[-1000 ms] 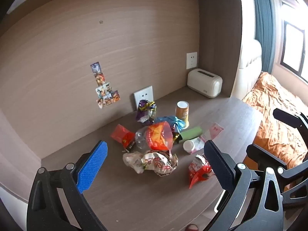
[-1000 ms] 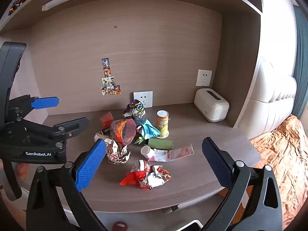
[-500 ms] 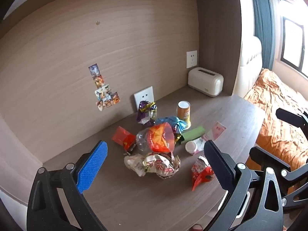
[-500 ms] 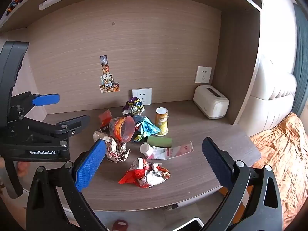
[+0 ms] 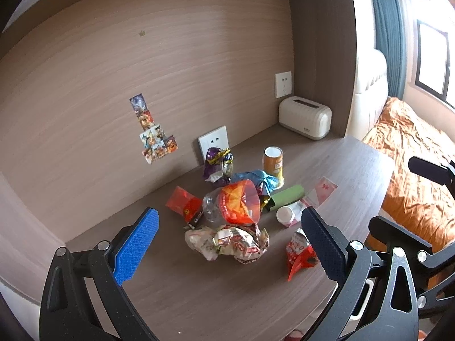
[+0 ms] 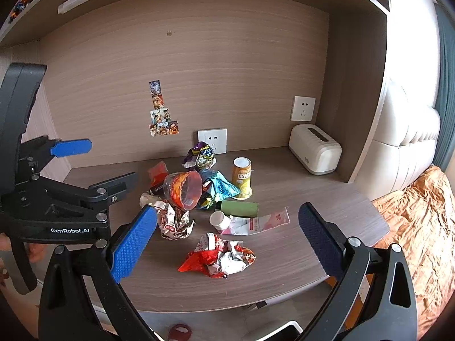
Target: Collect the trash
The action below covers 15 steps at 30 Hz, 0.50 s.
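- The left gripper (image 5: 227,240) and right gripper (image 6: 226,237) both hang spread wide, empty, above the desk (image 6: 327,199);
- the trash pile (image 6: 199,196) sits mid-desk; the left finger hides part of the crumpled wrapper (image 6: 173,221);
- the green tube (image 6: 240,209) lies flat, long axis left-right.

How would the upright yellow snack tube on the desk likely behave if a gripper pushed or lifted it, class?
The yellow snack tube stands tall and narrow, so a push near its top would probably tip it. Being round, it would likely roll afterwards. It sits among discarded wrappers, so it is probably empty and light, and its walls look stiff enough to grip.

Wood-panelled wall (image 6: 227,65) — orange bed (image 5: 412,153)
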Each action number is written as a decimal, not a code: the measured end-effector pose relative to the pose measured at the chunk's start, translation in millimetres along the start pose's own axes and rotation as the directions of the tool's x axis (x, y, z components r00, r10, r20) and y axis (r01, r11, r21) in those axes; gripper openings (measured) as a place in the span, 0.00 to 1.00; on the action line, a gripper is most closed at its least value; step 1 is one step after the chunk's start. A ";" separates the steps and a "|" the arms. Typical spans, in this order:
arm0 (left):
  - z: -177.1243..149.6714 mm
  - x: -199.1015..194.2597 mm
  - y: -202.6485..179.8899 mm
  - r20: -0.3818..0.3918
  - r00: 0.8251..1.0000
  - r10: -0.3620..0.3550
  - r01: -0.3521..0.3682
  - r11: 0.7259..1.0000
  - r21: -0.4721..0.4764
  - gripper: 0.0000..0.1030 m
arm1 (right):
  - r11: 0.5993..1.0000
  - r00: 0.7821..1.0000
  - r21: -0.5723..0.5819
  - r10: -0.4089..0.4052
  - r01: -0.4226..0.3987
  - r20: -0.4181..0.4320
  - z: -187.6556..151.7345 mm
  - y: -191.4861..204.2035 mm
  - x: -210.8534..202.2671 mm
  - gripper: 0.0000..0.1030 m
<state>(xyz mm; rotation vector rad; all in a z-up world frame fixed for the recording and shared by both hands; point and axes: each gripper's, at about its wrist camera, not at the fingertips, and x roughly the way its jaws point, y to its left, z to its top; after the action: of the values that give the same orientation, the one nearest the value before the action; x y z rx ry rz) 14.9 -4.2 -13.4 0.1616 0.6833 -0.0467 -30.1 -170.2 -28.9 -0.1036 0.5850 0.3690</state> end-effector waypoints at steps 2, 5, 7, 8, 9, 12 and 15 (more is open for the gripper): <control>0.7 1.2 2.5 -0.008 1.000 -0.016 0.016 1.000 -0.013 0.96 | 1.000 1.000 0.009 0.000 0.000 0.001 0.7 -2.1 -0.7 0.97; 0.7 0.6 3.3 -0.001 1.000 -0.015 0.015 1.000 -0.013 0.96 | 1.000 1.000 0.016 -0.001 0.001 0.000 1.1 -4.4 -0.4 0.97; 1.1 0.6 2.9 0.003 1.000 -0.012 0.012 1.000 -0.011 0.96 | 1.000 1.000 0.015 -0.005 0.005 -0.001 1.2 -4.4 -0.2 0.97; 1.4 0.8 2.5 0.002 1.000 -0.015 0.015 1.000 -0.011 0.96 | 1.000 1.000 0.014 -0.006 0.006 0.000 0.9 -4.5 -0.6 0.97; 1.5 1.2 2.0 0.001 1.000 -0.020 0.020 1.000 -0.010 0.96 | 1.000 1.000 0.014 -0.004 0.004 0.000 1.0 -4.7 -0.9 0.97; 1.7 1.4 -0.9 0.002 1.000 -0.022 0.022 1.000 -0.003 0.96 | 1.000 1.000 0.013 -0.006 0.006 -0.001 1.1 -4.8 -0.3 0.97; 1.5 0.7 -3.3 0.004 1.000 -0.022 0.022 1.000 0.006 0.96 | 1.000 1.000 0.012 -0.005 0.005 -0.003 1.6 -5.2 0.4 0.97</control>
<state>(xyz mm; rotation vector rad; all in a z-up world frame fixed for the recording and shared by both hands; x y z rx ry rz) 16.1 -7.7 -13.1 0.1601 0.6807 -0.0701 -27.0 -174.5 -27.9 -0.0938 0.5894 0.3609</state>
